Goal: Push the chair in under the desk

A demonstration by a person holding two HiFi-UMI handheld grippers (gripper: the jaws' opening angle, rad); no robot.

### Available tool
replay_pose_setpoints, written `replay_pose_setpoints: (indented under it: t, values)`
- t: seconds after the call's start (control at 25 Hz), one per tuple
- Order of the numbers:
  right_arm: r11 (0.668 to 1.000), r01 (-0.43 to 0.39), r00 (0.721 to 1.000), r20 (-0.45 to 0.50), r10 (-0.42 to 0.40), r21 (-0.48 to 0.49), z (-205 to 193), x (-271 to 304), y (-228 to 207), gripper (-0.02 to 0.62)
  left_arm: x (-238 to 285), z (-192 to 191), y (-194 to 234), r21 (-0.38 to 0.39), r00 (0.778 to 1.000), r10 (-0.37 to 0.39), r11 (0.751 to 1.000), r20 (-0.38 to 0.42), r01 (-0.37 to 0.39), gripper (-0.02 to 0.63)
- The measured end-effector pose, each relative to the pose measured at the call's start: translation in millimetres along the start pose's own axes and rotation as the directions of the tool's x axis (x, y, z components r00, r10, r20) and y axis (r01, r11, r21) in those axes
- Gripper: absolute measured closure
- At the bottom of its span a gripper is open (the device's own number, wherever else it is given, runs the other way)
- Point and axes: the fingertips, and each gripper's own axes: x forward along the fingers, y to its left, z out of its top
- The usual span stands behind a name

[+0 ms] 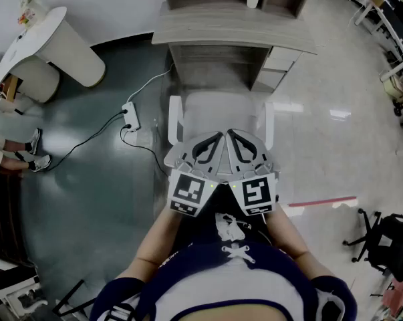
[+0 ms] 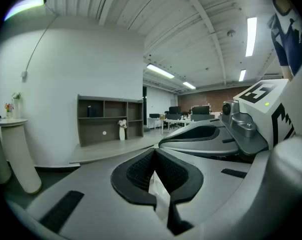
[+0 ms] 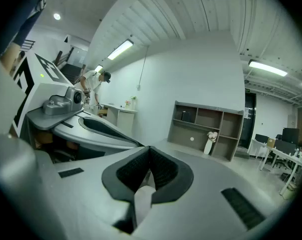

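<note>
Count: one chair (image 1: pixel 218 116), one desk (image 1: pixel 234 29), two grippers, one power strip (image 1: pixel 130 116).
Left gripper (image 1: pixel 218 138): jaws together.
Right gripper (image 1: pixel 232 136): jaws together, just beside the left, at its 3 o'clock.
Chair place: under both tips, seat stretching toward 12 o'clock, front near the desk.
Chair look: white, two armrests, pale seat.

The left gripper (image 1: pixel 218 136) and right gripper (image 1: pixel 230 134) are held side by side, tips angled toward each other and tipped slightly below level. On each, the jaws are seen closed together (pads meeting at the tips). The left forearm (image 1: pixel 156 238) and right forearm (image 1: pixel 289 236) are stretched forward.
</note>
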Motion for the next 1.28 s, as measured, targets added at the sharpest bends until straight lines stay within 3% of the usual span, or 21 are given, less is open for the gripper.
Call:
replay_pose_setpoints:
  t: [0.32, 0.56, 0.68, 0.92, 0.96, 1.0, 1.16, 1.28]
  values:
    - [0.999, -0.038, 0.999, 0.004, 0.038, 0.0, -6, -5, 2, 0.587, -1, -9, -7, 0.006, 0.998, -0.063, 0.998, -0.03, 0.063, 0.598]
    - [0.995, -0.095, 0.995, -0.042, 0.095, 0.01, -25, -10, 10, 0.586, -5, -21, -8, -0.019, 0.99, -0.124, 0.992, -0.063, 0.123, 0.597]
    - [0.993, -0.116, 0.991, -0.076, 0.113, -0.034, -36, -14, 13, 0.584, -6, -31, -11, -0.007, 0.984, -0.152, 0.988, -0.095, 0.152, 0.597]
    - [0.983, -0.165, 0.975, -0.165, 0.15, -0.085, -59, -21, 28, 0.584, -16, -57, -18, 0.043, 0.958, -0.206, 0.975, -0.197, 0.218, 0.593]
    - [0.98, -0.176, 0.971, -0.178, 0.158, -0.089, -63, -21, 31, 0.584, -17, -61, -21, 0.044, 0.95, -0.227, 0.969, -0.212, 0.241, 0.558]
    - [0.978, -0.187, 0.967, -0.191, 0.168, -0.089, -66, -22, 34, 0.584, -18, -66, -23, 0.045, 0.941, -0.249, 0.963, -0.23, 0.266, 0.48]
    - [0.967, -0.245, 0.944, -0.244, 0.221, -0.071, -77, -23, 49, 0.581, -24, -84, -27, 0.064, 0.913, -0.278, 0.949, -0.297, 0.31, 0.457]
    - [0.947, -0.313, 0.907, -0.319, 0.274, -0.077, -91, -26, 62, 0.51, -29, -99, -30, 0.059, 0.888, -0.299, 0.939, -0.349, 0.339, 0.448]
